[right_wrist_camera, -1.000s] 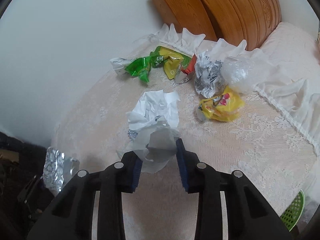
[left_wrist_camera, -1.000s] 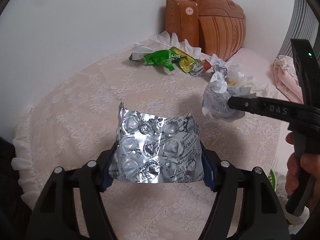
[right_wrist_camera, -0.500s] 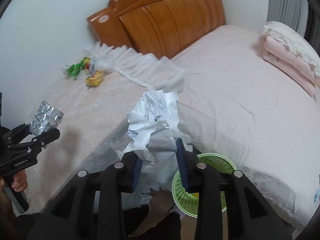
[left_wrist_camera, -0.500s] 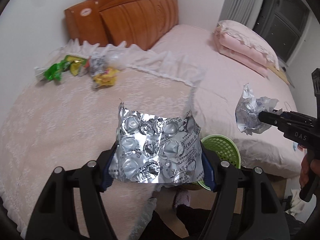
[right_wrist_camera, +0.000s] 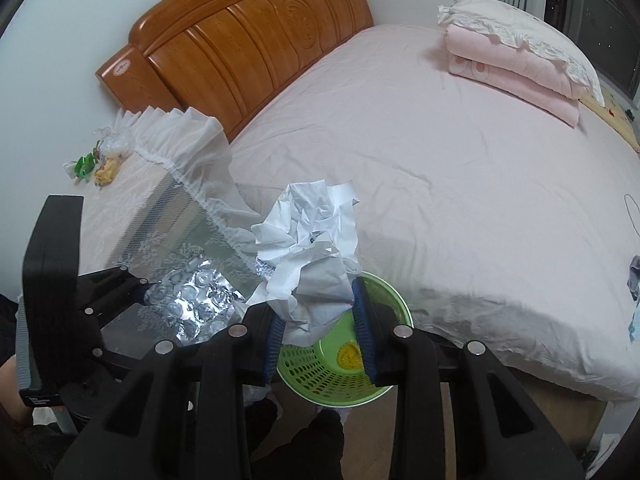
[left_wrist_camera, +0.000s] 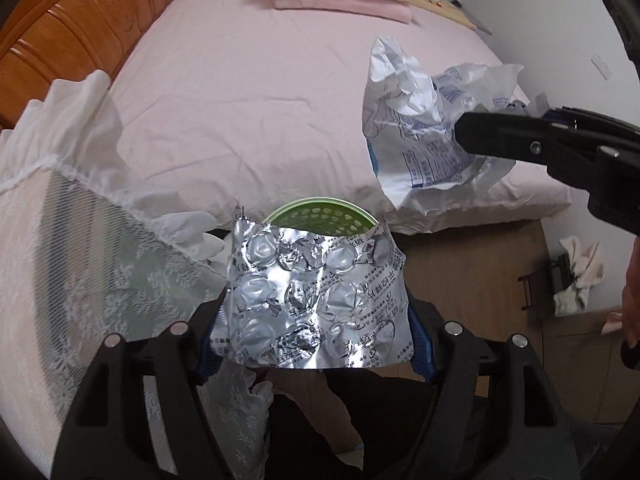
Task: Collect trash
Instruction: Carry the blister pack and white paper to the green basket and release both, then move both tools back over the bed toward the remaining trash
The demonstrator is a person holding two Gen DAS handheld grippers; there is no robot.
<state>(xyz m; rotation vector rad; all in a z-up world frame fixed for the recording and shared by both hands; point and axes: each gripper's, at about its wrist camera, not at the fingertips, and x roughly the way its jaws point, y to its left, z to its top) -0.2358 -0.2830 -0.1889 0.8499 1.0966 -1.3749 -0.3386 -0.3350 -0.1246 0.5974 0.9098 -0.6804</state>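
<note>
My left gripper is shut on a silver foil blister pack, held in the air just in front of a green perforated basket on the floor. My right gripper is shut on a crumpled white paper wrapper, held above the same basket, which has a yellow scrap in it. The wrapper and right gripper show at right in the left wrist view. The blister pack and left gripper show at left in the right wrist view.
A lace-covered table at left carries more trash, green and yellow wrappers, at its far end. A pink bed with a wooden headboard and folded pink bedding lies behind the basket. Wooden floor below.
Both grippers swung from over the table to the right, toward the bed edge, and now hang by the green basket. Each keeps hold of its piece of trash.
</note>
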